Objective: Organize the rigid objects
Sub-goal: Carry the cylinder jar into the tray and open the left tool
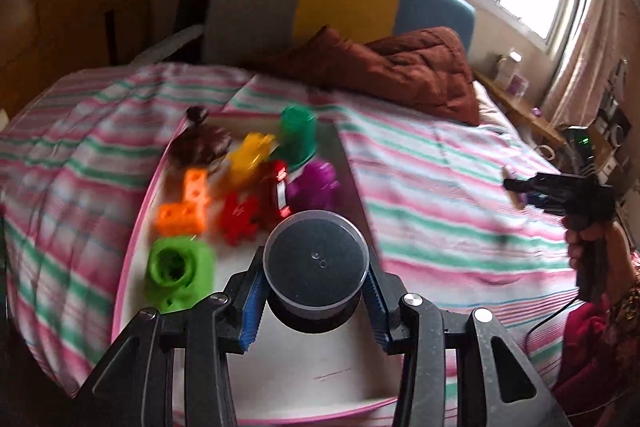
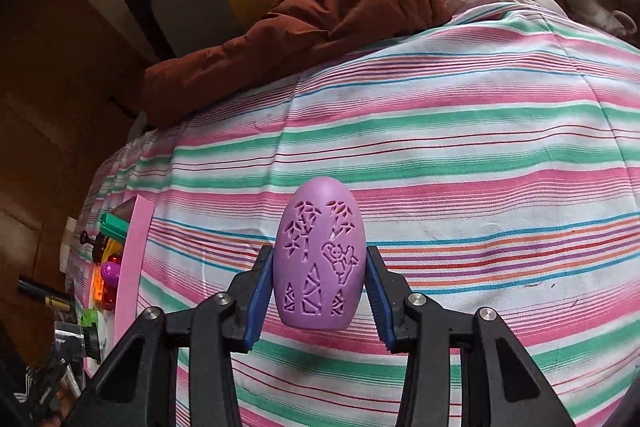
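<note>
Our left tool (image 1: 316, 301) clamps a black jar (image 1: 316, 261) over the tray (image 1: 138, 211); our right tool (image 2: 319, 301) grips a purple egg (image 2: 319, 259) beside that tray. We judge the smooth egg could slip loose and roll across the bed (image 2: 460, 155).

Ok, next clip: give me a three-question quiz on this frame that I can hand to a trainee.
1. True or false: the left gripper is empty.
2. What does the right gripper hold?
A. an orange block
B. a purple egg-shaped shell with cut-out patterns
C. a green cup
3. Fill in: the coloured toys lie on a white tray with a ____ rim.

Key:
1. False. Its jaws are closed on a round dark container with a clear lid, above the tray.
2. B. The purple egg sits between the jaws, over the striped bedsheet.
3. Pink. The orange block and the lime green piece are among the toys on it.
</note>
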Demonstrator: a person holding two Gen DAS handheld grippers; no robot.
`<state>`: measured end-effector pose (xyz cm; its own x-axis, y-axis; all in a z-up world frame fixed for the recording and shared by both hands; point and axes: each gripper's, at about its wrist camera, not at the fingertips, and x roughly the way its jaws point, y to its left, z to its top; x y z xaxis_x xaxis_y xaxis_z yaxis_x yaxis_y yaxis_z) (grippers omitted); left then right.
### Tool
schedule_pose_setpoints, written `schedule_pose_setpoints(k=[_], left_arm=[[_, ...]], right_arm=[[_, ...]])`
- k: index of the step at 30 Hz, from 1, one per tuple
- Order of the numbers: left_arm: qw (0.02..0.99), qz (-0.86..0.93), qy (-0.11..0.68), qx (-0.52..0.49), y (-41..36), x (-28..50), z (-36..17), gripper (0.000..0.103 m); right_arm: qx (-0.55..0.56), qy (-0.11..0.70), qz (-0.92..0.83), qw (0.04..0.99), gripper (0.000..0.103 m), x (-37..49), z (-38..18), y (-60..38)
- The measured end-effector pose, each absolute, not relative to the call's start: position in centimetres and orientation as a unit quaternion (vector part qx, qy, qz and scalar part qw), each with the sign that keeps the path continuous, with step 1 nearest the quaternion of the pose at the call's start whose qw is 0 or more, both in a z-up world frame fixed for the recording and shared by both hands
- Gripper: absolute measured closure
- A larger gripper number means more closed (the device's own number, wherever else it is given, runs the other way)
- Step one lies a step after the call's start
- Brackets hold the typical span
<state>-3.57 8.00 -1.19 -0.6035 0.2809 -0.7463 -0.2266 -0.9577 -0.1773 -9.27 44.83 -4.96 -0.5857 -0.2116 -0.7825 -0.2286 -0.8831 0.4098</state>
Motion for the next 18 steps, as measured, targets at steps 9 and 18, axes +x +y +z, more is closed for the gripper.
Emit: schedule_pose_setpoints(k=[9, 18], left_arm=[[0.110, 0.894, -0.014, -0.434, 6.5, -4.0, -3.2, 0.059], [0.107, 0.907, 0.018, -0.408, 7.0, -3.3, -2.5, 0.057]], right_arm=[[-0.450, 0.236, 0.861, 0.005, 0.058, -9.3, -4.8, 44.6], [-0.443, 0.211, 0.871, 0.000, 0.058, -9.3, -4.3, 43.7]])
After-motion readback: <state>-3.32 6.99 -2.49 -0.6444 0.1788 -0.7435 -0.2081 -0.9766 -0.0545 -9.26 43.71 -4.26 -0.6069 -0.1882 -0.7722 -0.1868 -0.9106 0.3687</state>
